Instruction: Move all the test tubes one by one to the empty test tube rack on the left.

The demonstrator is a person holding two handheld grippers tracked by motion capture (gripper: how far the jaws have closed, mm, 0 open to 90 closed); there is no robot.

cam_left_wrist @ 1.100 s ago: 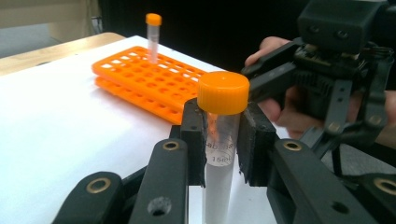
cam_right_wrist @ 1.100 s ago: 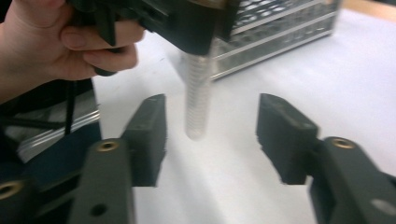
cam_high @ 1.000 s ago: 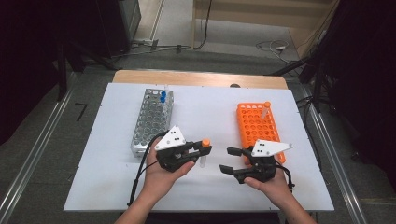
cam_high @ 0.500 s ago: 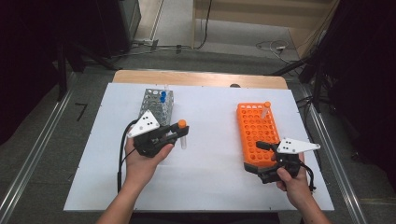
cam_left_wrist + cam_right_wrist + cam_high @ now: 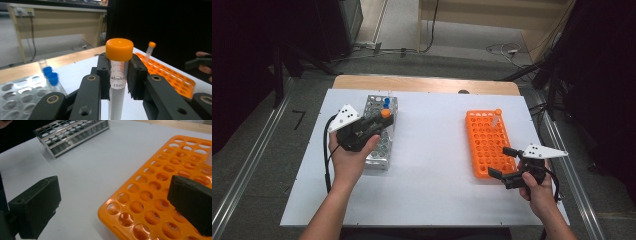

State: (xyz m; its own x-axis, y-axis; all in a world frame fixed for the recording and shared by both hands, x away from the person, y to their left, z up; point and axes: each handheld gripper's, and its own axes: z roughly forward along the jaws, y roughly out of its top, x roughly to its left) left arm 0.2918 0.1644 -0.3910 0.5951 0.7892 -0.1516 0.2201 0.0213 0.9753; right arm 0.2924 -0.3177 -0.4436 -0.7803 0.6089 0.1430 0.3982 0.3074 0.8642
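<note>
Reading "15ml" on gripped tube (image 5: 117,82).

A white-topped bench (image 5: 432,175) with a wooden far edge stands on grey carpeted floor (image 5: 257,150). Cables (image 5: 502,49) trail beside a pale wooden desk (image 5: 57,22); the room's sides lie dark.

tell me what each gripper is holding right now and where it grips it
The left gripper is shut on the orange-capped tube, clamping its clear upper body just below the cap. The right gripper is open and holds nothing.
</note>
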